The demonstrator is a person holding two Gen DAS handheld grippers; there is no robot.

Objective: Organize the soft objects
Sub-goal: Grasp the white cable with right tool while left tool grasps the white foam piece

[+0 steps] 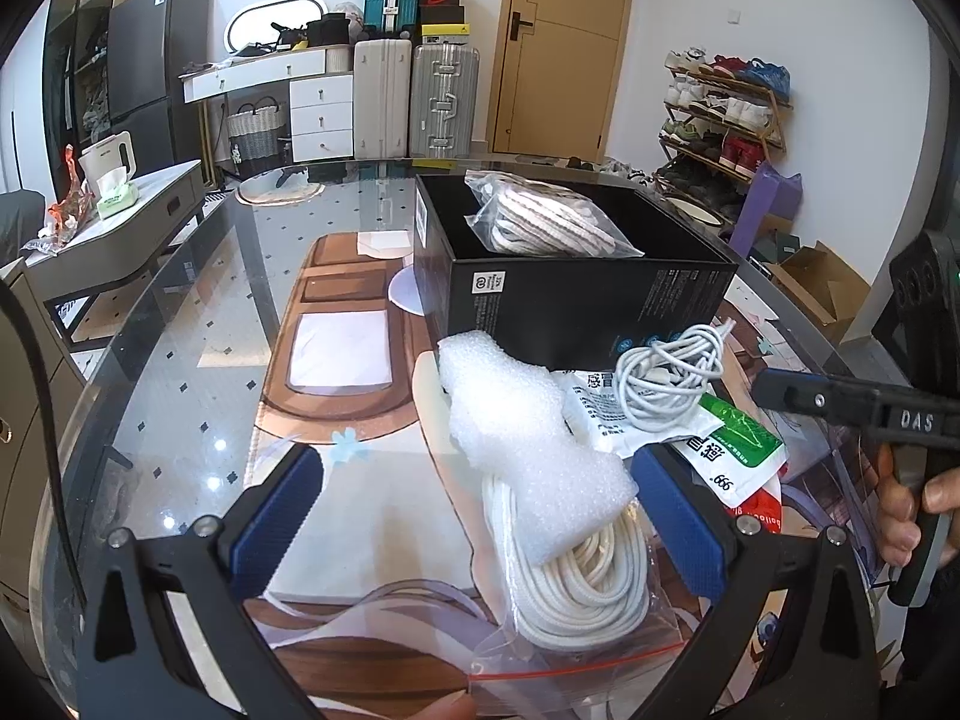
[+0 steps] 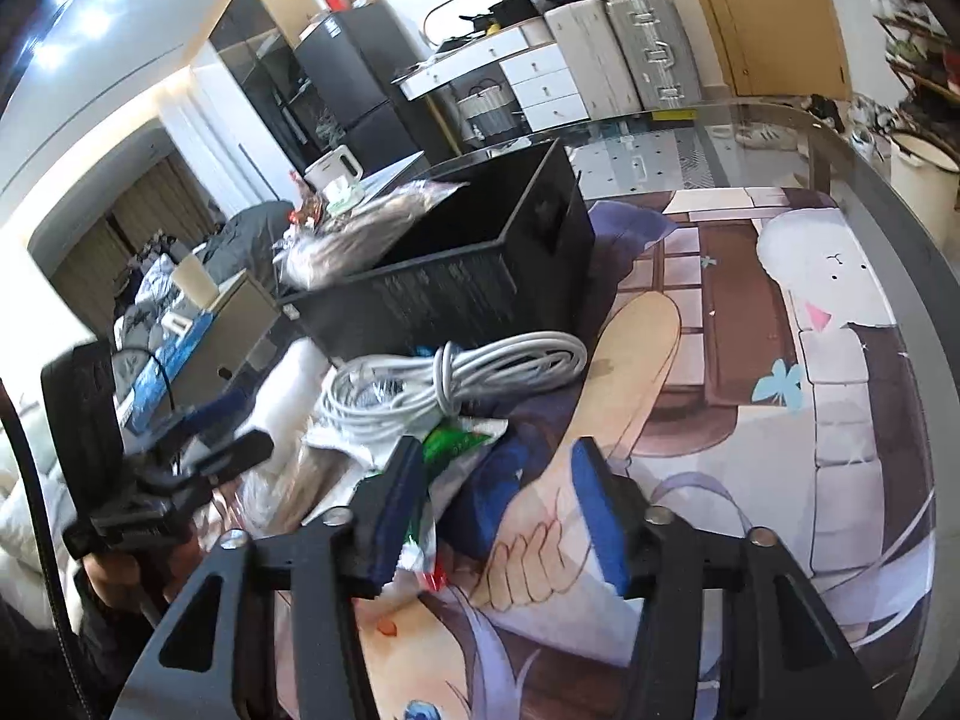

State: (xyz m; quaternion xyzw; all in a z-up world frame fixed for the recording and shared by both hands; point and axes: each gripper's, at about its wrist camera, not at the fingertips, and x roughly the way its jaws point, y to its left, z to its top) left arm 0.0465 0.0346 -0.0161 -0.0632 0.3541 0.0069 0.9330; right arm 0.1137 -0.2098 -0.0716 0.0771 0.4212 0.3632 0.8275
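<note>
A black box (image 1: 576, 294) stands on the table and holds a clear bag of knitted fabric (image 1: 540, 219). In front of it lie a white foam sheet (image 1: 528, 444), a bagged coil of white rope (image 1: 582, 582), a white cable bundle (image 1: 666, 384) and green-and-white sachets (image 1: 726, 450). My left gripper (image 1: 480, 516) is open, its blue pads either side of the foam and rope. My right gripper (image 2: 498, 510) is open and empty, low over the mat by the sachets (image 2: 456, 444) and the cable bundle (image 2: 456, 384). The box (image 2: 456, 276) shows behind.
The round glass table (image 1: 180, 372) carries a printed cartoon mat (image 2: 780, 360). The right gripper's handle and hand (image 1: 888, 432) sit at the right of the left view. Suitcases, drawers, a shoe rack and a door stand beyond the table.
</note>
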